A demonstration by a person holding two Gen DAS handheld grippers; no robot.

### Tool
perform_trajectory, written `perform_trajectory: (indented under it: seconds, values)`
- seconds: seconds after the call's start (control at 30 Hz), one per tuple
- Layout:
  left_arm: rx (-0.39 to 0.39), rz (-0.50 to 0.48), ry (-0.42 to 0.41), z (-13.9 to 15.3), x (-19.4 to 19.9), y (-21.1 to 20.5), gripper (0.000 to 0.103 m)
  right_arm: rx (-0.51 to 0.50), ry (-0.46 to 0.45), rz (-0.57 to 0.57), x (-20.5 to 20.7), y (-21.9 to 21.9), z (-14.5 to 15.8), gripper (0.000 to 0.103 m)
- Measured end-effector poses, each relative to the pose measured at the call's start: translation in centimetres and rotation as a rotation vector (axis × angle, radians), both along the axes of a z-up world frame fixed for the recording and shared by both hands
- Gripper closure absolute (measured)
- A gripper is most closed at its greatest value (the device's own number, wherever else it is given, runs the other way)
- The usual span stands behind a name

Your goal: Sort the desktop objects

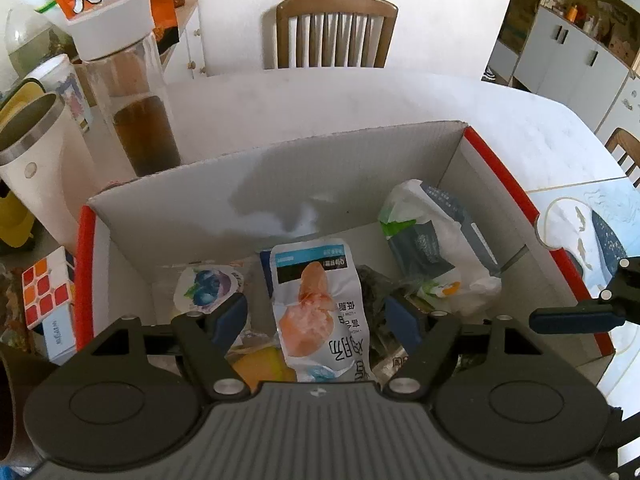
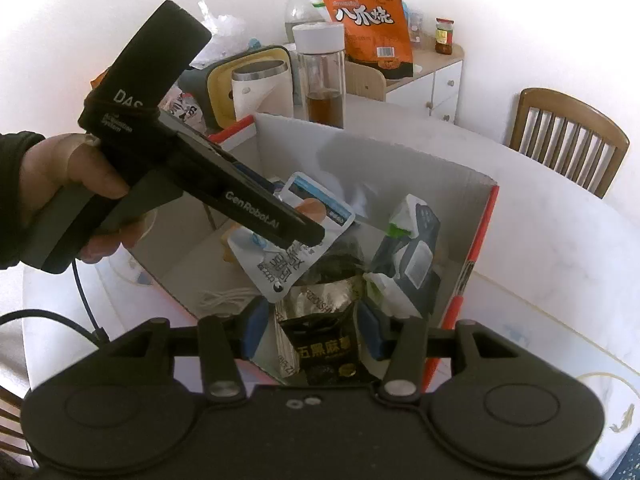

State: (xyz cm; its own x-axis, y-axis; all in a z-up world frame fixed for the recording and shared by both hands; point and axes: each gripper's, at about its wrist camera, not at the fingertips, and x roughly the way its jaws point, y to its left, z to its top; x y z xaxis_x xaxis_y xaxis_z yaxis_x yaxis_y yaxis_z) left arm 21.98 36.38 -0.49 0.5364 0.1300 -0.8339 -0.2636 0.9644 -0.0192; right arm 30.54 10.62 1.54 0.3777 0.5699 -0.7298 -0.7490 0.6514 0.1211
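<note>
Both the left gripper [image 1: 316, 318] and right gripper [image 2: 312, 330] stand open and empty over the white cardboard box [image 1: 240, 184]; lift straight up, clear of the white chicken-breast pouch [image 1: 316, 300]

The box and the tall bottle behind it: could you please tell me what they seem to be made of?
The box looks like corrugated cardboard, matte white inside with a glossy red outside: its top edge shows thickness and fold lines. The bottle looks like clear glass or hard plastic, I cannot tell which: brown liquid shows through its wall. Its white cap seems matte plastic.
</note>
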Motion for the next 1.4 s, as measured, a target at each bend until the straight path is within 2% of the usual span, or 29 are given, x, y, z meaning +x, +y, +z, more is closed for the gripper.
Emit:
perform_trajectory:
  seconds: [0.1,0.23,0.33,0.83,0.97,1.1,1.17,1.23,1.37,1.4]
  values:
    - [-0.002,0.0,-0.012,0.6,-0.4,-0.2,0.027,0.013,-0.004,-0.006,-0.1,-0.3,0.4,0.049]
    - [-0.006,-0.008,-0.04,1.8,-1.1,-0.9,0.027,0.024,-0.013,-0.016,-0.1,-0.7,0.9,0.049]
    - [0.004,-0.012,-0.052,2.5,-1.7,-1.7,0.02,0.032,-0.015,-0.026,-0.3,-1.1,1.2,0.049]
    - [-0.008,0.052,-0.125,4.9,-5.9,-4.4,0.019,0.067,-0.029,-0.068,-1.3,-2.9,2.8,0.049]
    - [0.014,0.064,-0.139,5.3,-7.0,-5.4,0.017,0.079,-0.046,-0.069,-1.8,-3.3,3.4,0.04]
    - [0.023,0.063,-0.146,5.5,-7.7,-6.2,0.015,0.089,-0.059,-0.08,-2.3,-3.7,3.8,0.039]
    - [0.029,0.063,-0.152,5.5,-8.0,-6.6,0.006,0.093,-0.062,-0.082,-2.5,-3.9,3.8,0.04]
    - [0.043,0.065,-0.163,5.6,-8.3,-7.0,0.0,0.092,-0.068,-0.084,-2.9,-4.2,3.9,0.039]
    - [0.056,0.066,-0.176,5.9,-8.8,-7.6,0.0,0.104,-0.072,-0.094,-3.4,-5.0,4.1,0.036]
    - [0.055,0.065,-0.18,6.0,-8.9,-7.8,0.0,0.108,-0.073,-0.098,-3.5,-5.2,4.1,0.032]
